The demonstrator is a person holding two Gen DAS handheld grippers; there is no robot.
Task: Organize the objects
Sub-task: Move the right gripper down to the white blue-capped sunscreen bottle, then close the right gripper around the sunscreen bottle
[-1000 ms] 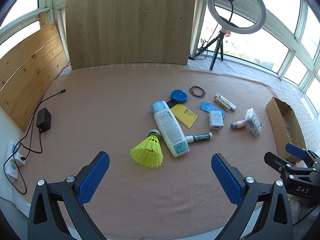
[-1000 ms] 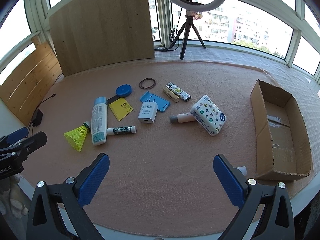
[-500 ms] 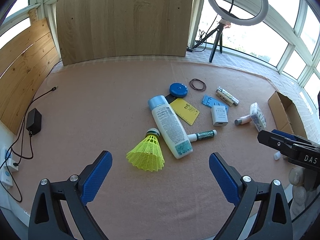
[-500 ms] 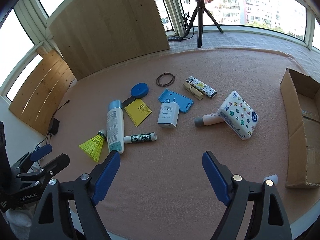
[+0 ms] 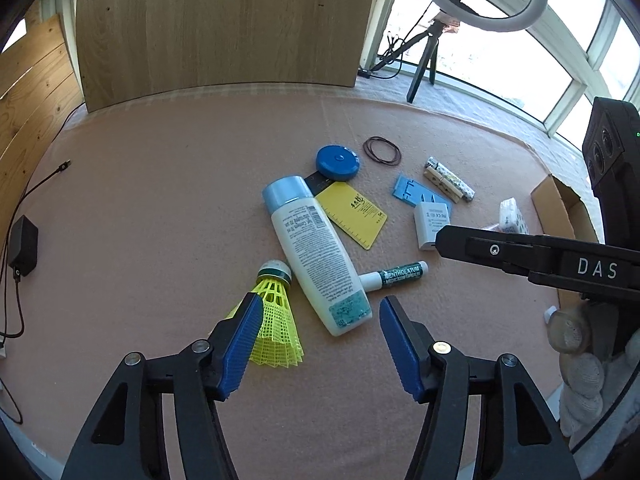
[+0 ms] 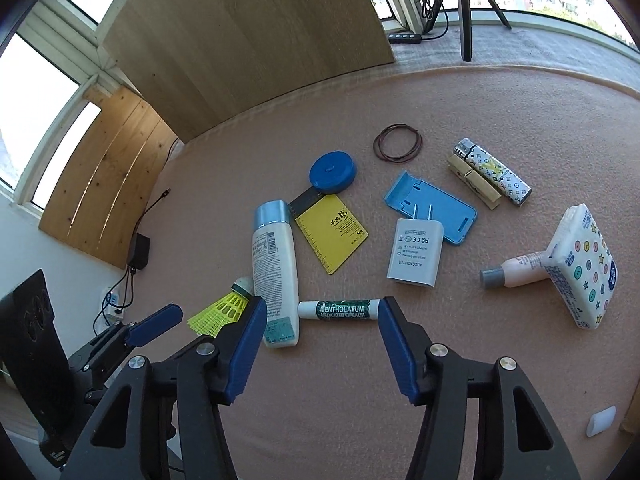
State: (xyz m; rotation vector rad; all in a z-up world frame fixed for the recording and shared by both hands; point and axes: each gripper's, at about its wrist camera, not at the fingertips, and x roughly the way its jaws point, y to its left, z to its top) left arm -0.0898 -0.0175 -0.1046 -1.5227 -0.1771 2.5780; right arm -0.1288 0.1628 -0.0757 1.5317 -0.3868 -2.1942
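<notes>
While everything still lies scattered on the table point(image 6: 500, 112), I judge my sorting barely begun: both claws are closing on nothing, the left claw point(image 5: 320, 336) over the lotion bottle point(image 5: 316, 256), the right claw point(image 6: 322, 338) over the lip balm point(image 6: 340, 309).

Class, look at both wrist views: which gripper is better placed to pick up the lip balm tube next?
Right gripper: the lip balm tube lies between its closing jaws, untouched. Left gripper frames the lotion bottle.
</notes>
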